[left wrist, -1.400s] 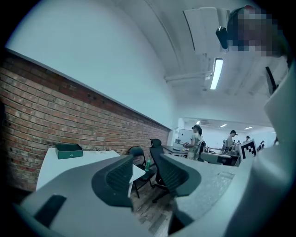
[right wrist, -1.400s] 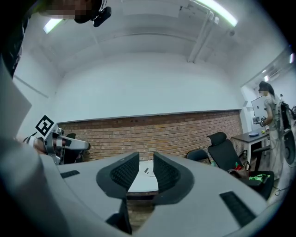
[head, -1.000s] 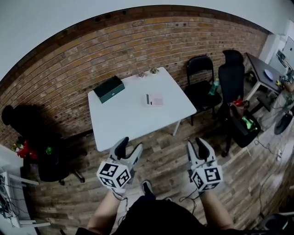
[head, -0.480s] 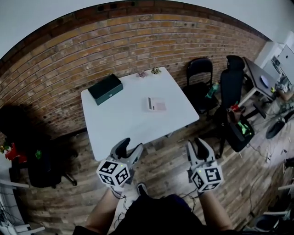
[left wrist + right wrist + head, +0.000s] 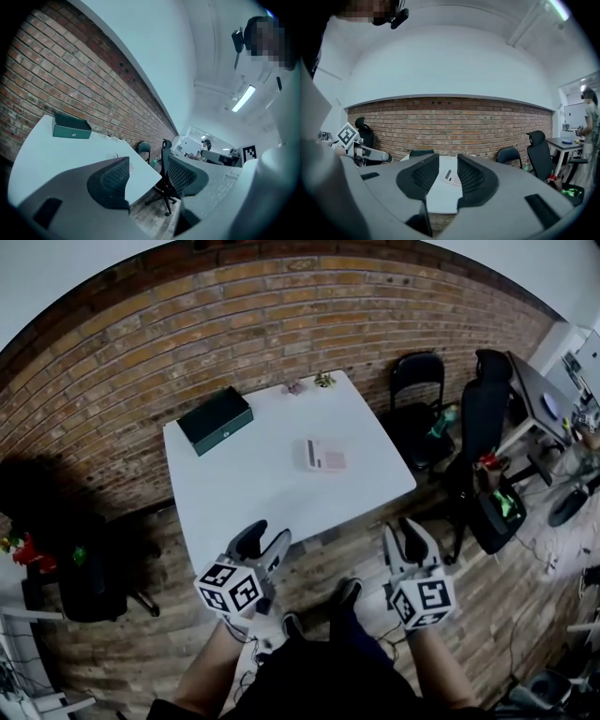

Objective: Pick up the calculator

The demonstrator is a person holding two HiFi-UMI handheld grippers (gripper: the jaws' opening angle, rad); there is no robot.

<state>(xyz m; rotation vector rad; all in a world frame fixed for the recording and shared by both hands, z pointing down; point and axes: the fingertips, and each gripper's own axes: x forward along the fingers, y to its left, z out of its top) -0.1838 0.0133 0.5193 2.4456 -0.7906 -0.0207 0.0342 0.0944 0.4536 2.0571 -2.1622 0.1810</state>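
Note:
The calculator, pale pink and white with a dark display, lies flat on the white table, right of its middle. Both grippers hang in front of the table's near edge, well short of the calculator. My left gripper is open and holds nothing; its view looks across the table's corner. My right gripper is open too, and its jaws have just been closing a little with nothing between them. In the right gripper view the calculator shows far off in the gap of the gripper.
A dark green box sits at the table's far left by the brick wall, with small trinkets at the far edge. Black chairs and an office chair stand to the right. Another chair is at the left.
The table has drawn nearer to both grippers as the person stepped forward; a foot now shows between the arms. Both grippers remain empty.

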